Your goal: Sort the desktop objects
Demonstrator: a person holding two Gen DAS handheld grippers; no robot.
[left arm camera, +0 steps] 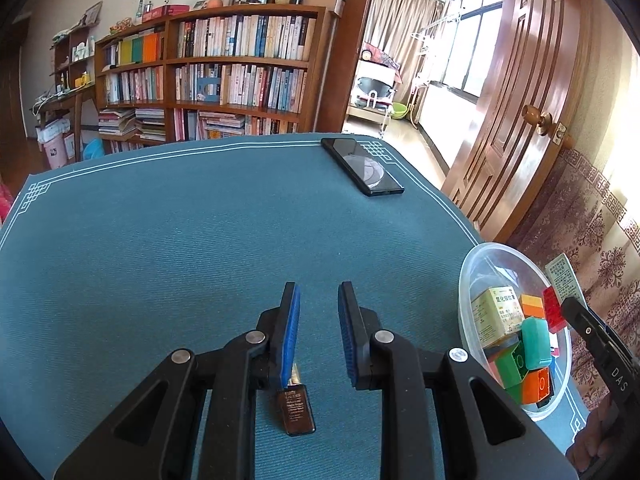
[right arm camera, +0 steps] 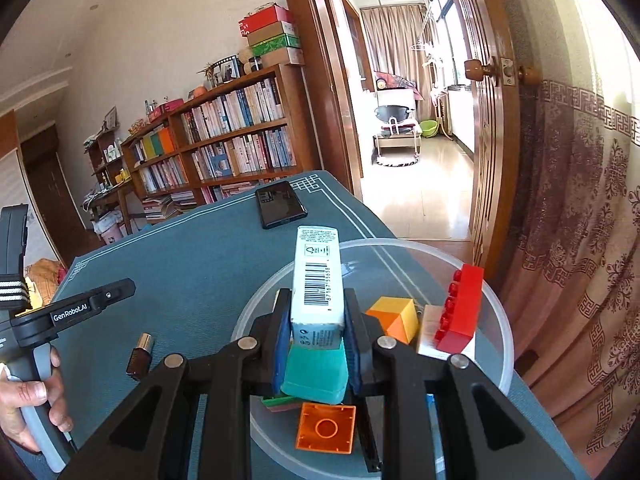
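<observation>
The right gripper (right arm camera: pixel 318 332) clamps a pale barcode box (right arm camera: pixel 318 280) above the clear bowl (right arm camera: pixel 500 344) (already holding bricks); lower it over the bowl's middle before releasing. The left gripper (left arm camera: pixel 318 332), jaws narrow and empty, hovers over the small brown bottle (left arm camera: pixel 296 410)

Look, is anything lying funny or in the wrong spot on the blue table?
Yes. The little brown bottle lies tipped on its side on the blue mat, outside the clear bowl where the toy blocks are piled. Nothing looks spilled or broken.
</observation>
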